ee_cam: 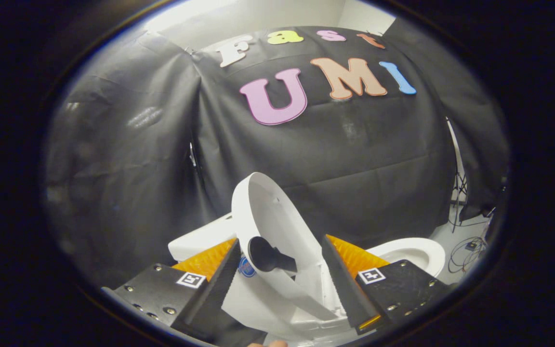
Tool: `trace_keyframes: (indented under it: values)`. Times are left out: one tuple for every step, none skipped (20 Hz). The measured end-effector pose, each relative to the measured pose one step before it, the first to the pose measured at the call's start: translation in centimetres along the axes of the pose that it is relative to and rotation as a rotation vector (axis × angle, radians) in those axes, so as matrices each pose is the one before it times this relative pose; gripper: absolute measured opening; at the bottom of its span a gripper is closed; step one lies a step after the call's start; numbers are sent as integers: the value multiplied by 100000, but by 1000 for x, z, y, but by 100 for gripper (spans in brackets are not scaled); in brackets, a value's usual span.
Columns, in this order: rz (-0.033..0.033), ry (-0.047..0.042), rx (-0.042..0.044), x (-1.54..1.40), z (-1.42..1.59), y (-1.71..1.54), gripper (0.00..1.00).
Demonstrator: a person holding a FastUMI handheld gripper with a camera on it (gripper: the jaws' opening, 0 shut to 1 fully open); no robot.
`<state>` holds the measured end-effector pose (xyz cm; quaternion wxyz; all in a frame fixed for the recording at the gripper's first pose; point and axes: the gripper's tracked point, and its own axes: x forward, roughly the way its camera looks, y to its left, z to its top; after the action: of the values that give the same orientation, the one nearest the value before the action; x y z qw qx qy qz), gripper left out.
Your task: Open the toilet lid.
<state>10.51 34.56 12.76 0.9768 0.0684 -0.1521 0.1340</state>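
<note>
The toilet lid stands raised between the two fingers of the claw, tilted up on edge so that its pale underside faces the camera, with the seat ring swung up along with it and a dark opening showing through the ring's middle. The claw's fingers are set wide apart — one on each side of the lid and seat, with the left finger close beside the rim and the right finger beside the seat's far edge. Whether either finger actually presses on the plastic cannot be told; a gap seems to show on the right side. At the very bottom, just under the fingers, a sliver of a person's fingertip peeks in.

Just ahead of the fingers, to the left of the lid, lies the white top of the cistern, and a small round blue sticker sits on the toilet body beside the left finger. To the right, beyond the right finger, part of the open white bowl shows, its rim curved and bare.

Farther off, a pale floor holds a loose tangle of cables near a thin stand leg — all of it well apart from the toilet. Behind everything hangs the black cloth wall of the booth, creased and folded.
</note>
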Motion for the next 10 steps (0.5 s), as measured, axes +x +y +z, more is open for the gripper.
trace_keyframes:
  values:
    - [-659,-53,198,-32,220,-300,99]
    - [-696,516,168,38,125,-487,99]
    - [677,1074,723,32,124,-92,99]
    - [1095,1505,469,14,-15,-63,99]
    - [1458,1377,194,30,-19,54,99]
    - [2476,991,-220,-139,194,342,100]
    - [2369,-63,-1015,4,382,514,100]
    - [4068,-990,-912,15,420,736,100]
    - [4459,-1504,-569,-32,799,940,100]
    - [3109,-1809,-338,144,733,682,99]
